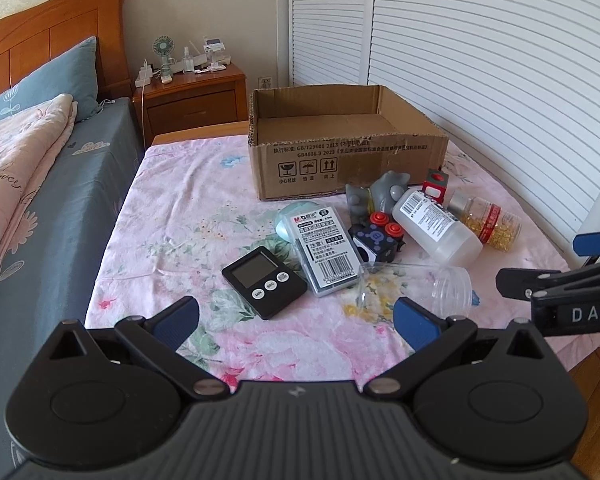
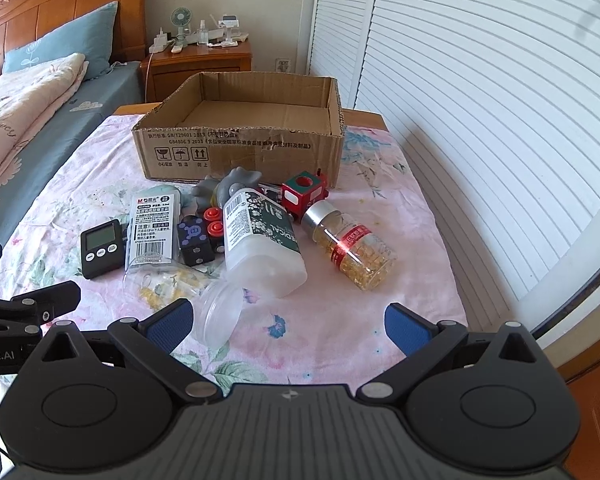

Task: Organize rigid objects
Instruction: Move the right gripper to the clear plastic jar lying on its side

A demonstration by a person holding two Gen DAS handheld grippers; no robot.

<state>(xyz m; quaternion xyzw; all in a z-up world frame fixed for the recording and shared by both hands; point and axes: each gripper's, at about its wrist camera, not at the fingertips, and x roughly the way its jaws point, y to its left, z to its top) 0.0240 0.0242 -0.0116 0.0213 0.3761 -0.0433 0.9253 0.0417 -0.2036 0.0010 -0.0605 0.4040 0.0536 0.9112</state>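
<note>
Both grippers hang low over a floral-covered table, jaws spread wide and grasping nothing. The left gripper (image 1: 296,318) fills the bottom of its view, its blue pads apart over bare cloth, just below the timer (image 1: 264,281). The right gripper (image 2: 288,326) sits at the bottom of its own view, and the mouth of the clear jar (image 2: 188,292) lies just beside its left pad (image 2: 171,326).

The box (image 2: 240,152) stands open at upper centre of the right view, nothing visible inside. All the items lie on the cloth in front of it, in a loose cluster at mid-frame. From left to right in the right view: the black timer (image 2: 102,248); the lead case (image 2: 156,228), flat beside it; the black cube (image 2: 198,240) with red buttons; the white bottle (image 2: 260,240) on its side, reaching toward the camera; the capsule bottle (image 2: 352,248), also on its side, further right. Behind them, close against the box front, are a grey toy (image 2: 232,190) and a red block (image 2: 304,196). The clear jar lies on its side below the lead case and cube
</note>
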